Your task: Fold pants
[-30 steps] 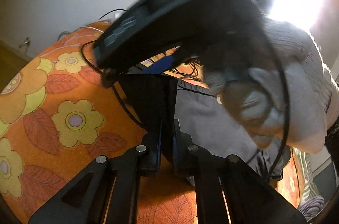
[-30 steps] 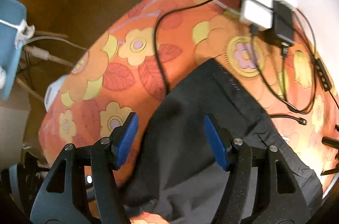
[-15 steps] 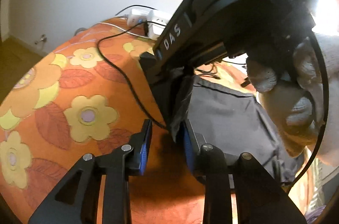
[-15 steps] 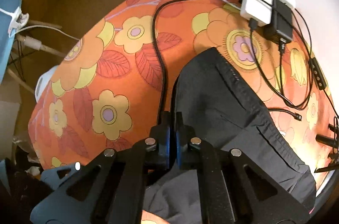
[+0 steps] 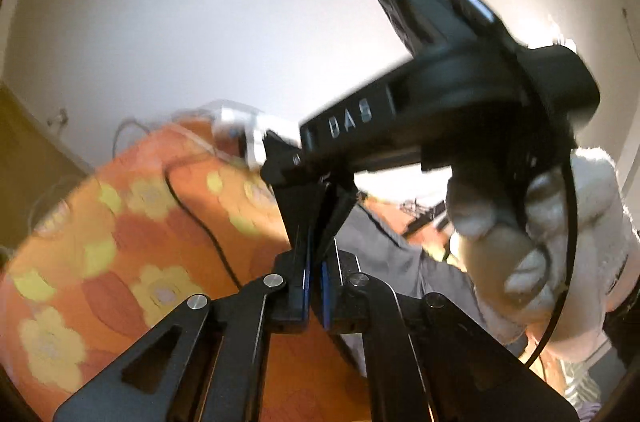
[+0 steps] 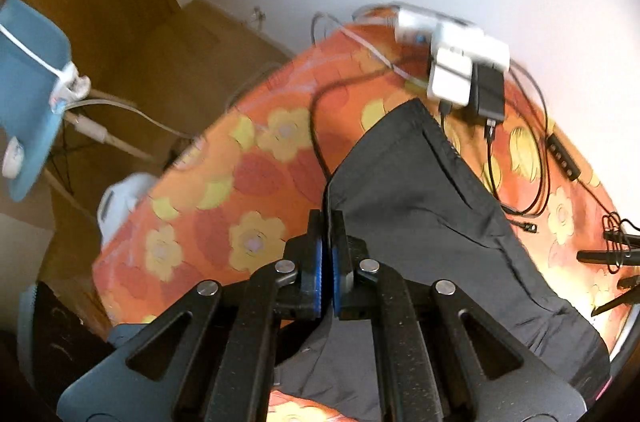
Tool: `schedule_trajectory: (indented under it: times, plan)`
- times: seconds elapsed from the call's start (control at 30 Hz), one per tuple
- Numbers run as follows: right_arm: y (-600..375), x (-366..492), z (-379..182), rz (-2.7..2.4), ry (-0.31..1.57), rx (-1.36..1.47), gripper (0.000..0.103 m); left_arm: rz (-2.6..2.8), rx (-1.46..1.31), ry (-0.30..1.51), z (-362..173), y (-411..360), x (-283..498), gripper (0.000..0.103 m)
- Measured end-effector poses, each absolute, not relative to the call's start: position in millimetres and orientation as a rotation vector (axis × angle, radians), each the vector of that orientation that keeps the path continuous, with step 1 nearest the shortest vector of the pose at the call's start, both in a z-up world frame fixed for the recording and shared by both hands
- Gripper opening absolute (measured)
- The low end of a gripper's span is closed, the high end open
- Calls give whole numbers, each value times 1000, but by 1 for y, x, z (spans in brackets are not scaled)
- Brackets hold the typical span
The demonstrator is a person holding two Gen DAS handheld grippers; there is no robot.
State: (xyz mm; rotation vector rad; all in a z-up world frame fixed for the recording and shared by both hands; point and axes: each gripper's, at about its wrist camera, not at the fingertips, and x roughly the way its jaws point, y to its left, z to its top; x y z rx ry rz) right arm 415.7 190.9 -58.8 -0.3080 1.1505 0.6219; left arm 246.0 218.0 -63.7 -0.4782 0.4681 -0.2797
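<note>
Pants: dark grey pants (image 6: 432, 222) lie on the flowered orange cover, one edge raised off it toward the camera; a stitched seam runs along the far side, and the cloth spreads to the lower right of the right wrist view.
Pants, left view: the same pants (image 5: 384, 254) show as a grey sheet behind the fingers, with a dark fold pulled up in a taut peak.
Right gripper: the right gripper (image 6: 327, 254) has its blue pads pressed together on the near edge of the pants, the cloth rising straight from between them.
Left gripper: the left gripper (image 5: 314, 286) is clamped on a fold of the pants just below the right gripper's tip; its blue pads are nearly touching, with dark cloth between.
Right hand: a hand in a white knitted glove (image 5: 532, 242) grips the handle of the other gripper's black body, which crosses the upper right of the left wrist view.
Cover: an orange cover (image 6: 224, 190) with yellow flowers and red leaves carries the pants; whether it is a bed or a desk cannot be told.
Cables: a black cable (image 6: 320, 126) runs from the far edge toward the pants.
Power strip: a white power strip (image 6: 452, 50) with white and black plugs sits at the far edge, by the white wall.
Floor: wooden floor (image 6: 168, 34) lies to the left.
</note>
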Motion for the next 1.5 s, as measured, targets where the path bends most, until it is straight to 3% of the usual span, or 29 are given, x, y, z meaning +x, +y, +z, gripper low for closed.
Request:
schedule_trajectory:
  times: [0.53, 1.03, 1.27, 1.5]
  plan:
    - [135, 383, -14, 630, 1057, -197, 4, -356, -369, 480, -33, 155, 235, 3]
    - [-81, 326, 54, 488, 960, 34, 4, -528, -132, 562, 8, -17, 220, 3]
    - [-198, 315, 40, 381, 948, 108, 4, -633, -111, 682, -17, -79, 221, 3]
    - [-288, 307, -42, 287, 1026, 153, 4, -605, -157, 812, -46, -52, 206, 13]
